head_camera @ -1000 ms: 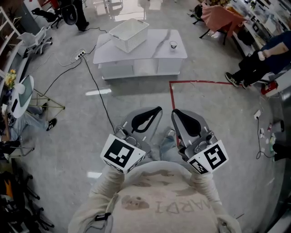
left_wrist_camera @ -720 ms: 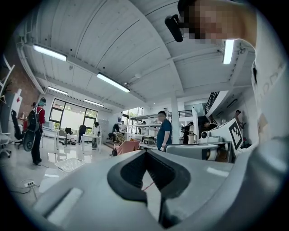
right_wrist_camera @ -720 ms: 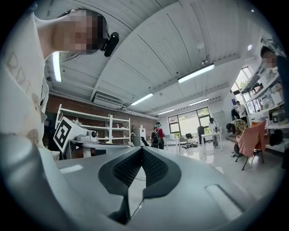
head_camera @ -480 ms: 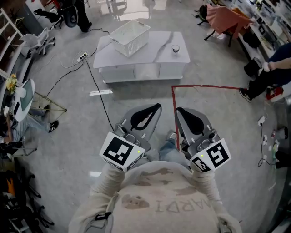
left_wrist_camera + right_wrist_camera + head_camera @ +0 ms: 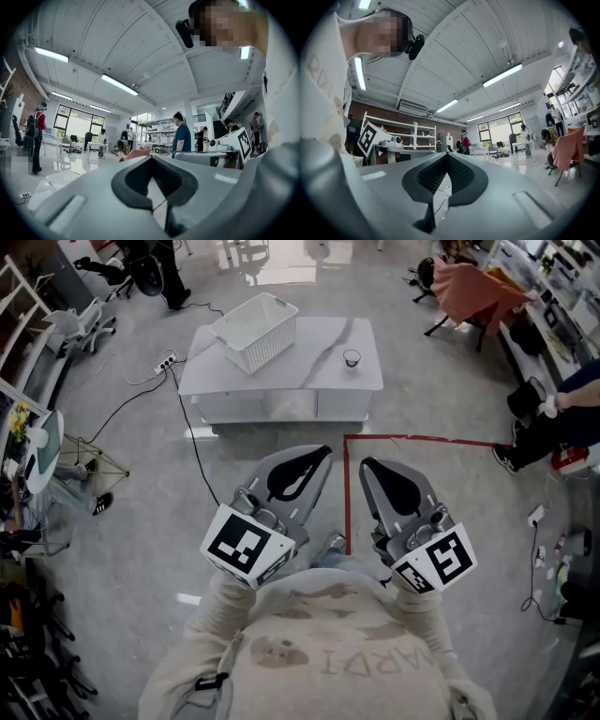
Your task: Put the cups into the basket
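Likely approach step: no pickup made. Left gripper [image 5: 322,457] and right gripper [image 5: 367,468]: jaws together, empty, well short of white table [image 5: 309,382]. Glass cup [image 5: 352,358] on table, right of white basket [image 5: 255,331]. Next, probably: reach table, spread jaws around cup.

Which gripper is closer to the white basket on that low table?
Left. The left gripper hangs over the floor short of the table, the basket ahead and slightly to its left. The right gripper is alongside, farther right, so farther off.
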Demonstrator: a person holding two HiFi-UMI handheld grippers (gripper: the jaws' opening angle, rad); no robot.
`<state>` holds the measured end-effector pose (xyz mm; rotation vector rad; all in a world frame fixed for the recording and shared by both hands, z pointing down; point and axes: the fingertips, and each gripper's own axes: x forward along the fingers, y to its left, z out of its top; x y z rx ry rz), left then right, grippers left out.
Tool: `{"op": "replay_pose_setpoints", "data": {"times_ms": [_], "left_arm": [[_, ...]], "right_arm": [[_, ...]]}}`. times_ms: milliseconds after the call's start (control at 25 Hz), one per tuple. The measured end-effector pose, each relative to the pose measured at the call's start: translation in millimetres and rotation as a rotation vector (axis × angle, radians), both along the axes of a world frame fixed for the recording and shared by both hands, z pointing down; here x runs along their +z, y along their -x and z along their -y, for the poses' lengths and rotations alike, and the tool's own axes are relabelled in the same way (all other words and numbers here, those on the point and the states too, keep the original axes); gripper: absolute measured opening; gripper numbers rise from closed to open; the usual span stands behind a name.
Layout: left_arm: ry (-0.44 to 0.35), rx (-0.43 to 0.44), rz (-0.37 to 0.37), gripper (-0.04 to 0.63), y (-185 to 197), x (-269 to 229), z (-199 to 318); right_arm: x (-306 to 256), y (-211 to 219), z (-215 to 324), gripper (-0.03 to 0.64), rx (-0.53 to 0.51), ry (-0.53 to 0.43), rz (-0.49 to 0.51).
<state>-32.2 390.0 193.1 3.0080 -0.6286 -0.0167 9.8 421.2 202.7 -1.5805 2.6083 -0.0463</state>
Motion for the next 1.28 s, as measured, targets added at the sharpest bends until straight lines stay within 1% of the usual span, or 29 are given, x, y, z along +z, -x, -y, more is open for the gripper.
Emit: {"op": "replay_pose_setpoints", "data": {"times_ms": [120,280,520,720,840,1040,1280], "left_arm": [[-0.024,-0.003,-0.007,0.0,-27,-3,7],[-0.017,-0.009,0.016,0.0,-55,0,13],[-0.019,-0.009,0.019,0.0,-76,4,39],[0.006,0.011,0.027,0.0,-92,13,66],[-0.001,0.029,0.025,0.0,-105,15,90],[0.027,0.034,0.053,0.0,-122,21,145],[0.018,0.043,0.023,0.0,-133,21,218]], "right_arm": [[0,-29,7,0.026,-0.011,-0.009,0.002],[3,-58,16,0.026,-0.011,-0.011,0.026],[11,-74,39,0.026,-0.024,0.002,0.043],[15,-87,66,0.026,-0.013,0.01,0.037],[17,-99,91,0.026,-0.006,0.014,0.038],[20,-116,144,0.026,0.005,0.029,0.038],[21,-128,216,0.026,0.019,0.039,0.04]]}}
